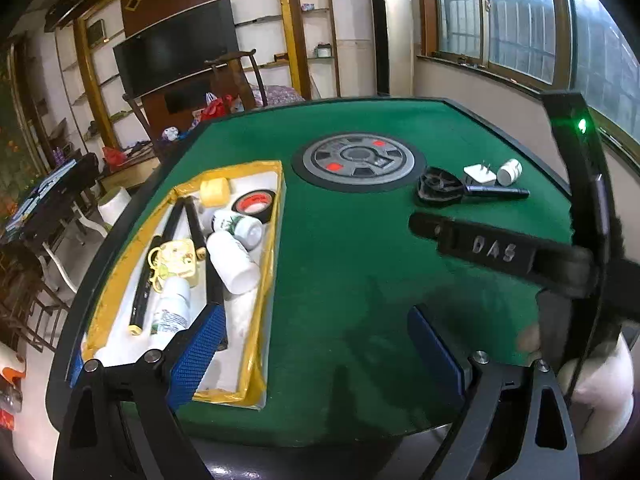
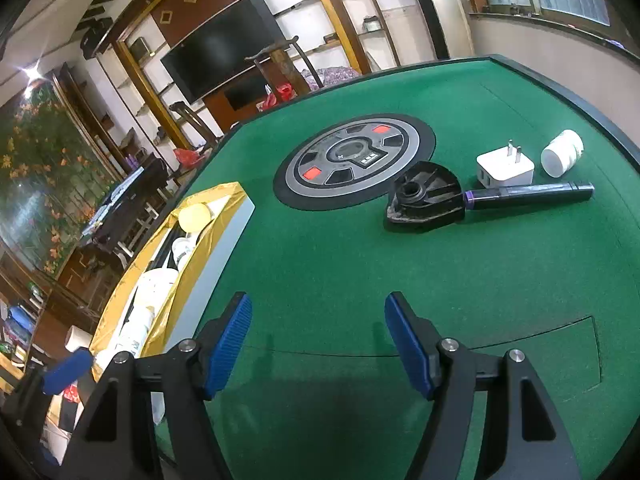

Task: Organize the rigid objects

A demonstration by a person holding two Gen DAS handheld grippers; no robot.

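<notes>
Both sets of jaws stand wide and hold nothing. The black pen (image 2: 528, 194) lies ahead and right of the right gripper (image 2: 318, 344), long axis crosswise; the right hand looks nearer than the left gripper (image 1: 316, 354).

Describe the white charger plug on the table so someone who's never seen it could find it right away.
On the green table, look just right of the round grey centre dial. In the small cluster there, the white charger plug sits behind a dark pen-like stick. Unlike the round white bottle beside it, it is boxy, with two metal prongs.
</notes>
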